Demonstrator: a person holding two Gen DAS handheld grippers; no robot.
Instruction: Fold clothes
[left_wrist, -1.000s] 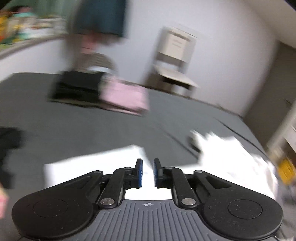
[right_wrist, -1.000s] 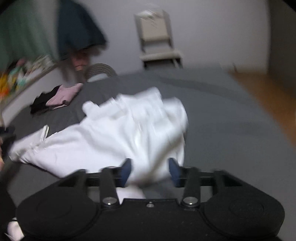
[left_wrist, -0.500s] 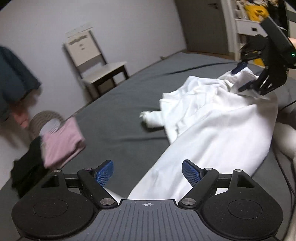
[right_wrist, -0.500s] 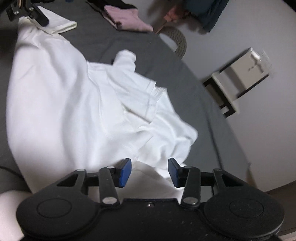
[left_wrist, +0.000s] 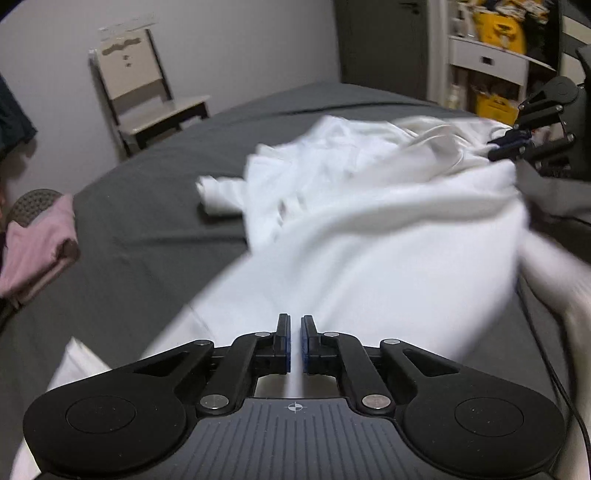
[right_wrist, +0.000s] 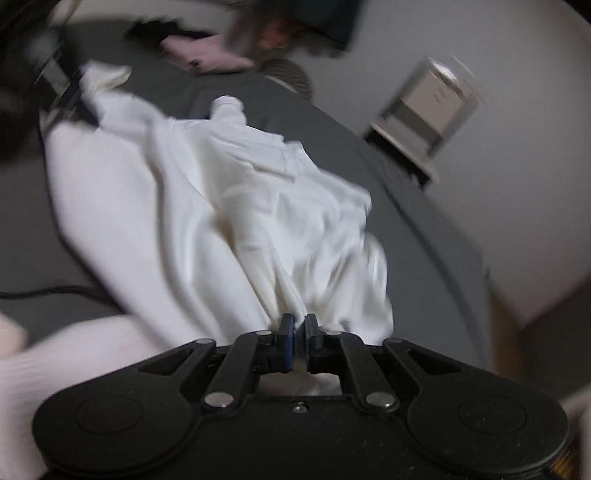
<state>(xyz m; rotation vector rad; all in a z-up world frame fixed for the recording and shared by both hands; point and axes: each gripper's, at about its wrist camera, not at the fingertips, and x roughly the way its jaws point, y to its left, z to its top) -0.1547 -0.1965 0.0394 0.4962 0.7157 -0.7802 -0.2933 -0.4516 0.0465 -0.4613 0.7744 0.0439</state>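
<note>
A crumpled white garment (left_wrist: 369, 229) lies spread over the grey bed (left_wrist: 147, 206). My left gripper (left_wrist: 294, 343) is shut on its near edge, with white cloth pinched between the blue pads. In the left wrist view, the right gripper (left_wrist: 511, 146) is at the far right, closed on the opposite edge. In the right wrist view, the right gripper (right_wrist: 299, 339) is shut on a gathered bunch of the white garment (right_wrist: 258, 206). The left gripper (right_wrist: 74, 99) shows blurred at the garment's far corner, upper left.
Folded pink clothes (left_wrist: 33, 247) sit at the bed's left side, with black clothes (right_wrist: 159, 29) beside them. A pale chair (left_wrist: 147, 99) stands by the wall. Shelves (left_wrist: 487, 62) stand at the right. A black cable (left_wrist: 546, 354) runs over the bed near another white cloth (left_wrist: 561, 273).
Both grippers went from open to shut on the white garment. The cloth is now pulled between them, and its middle has bunched and shifted.
</note>
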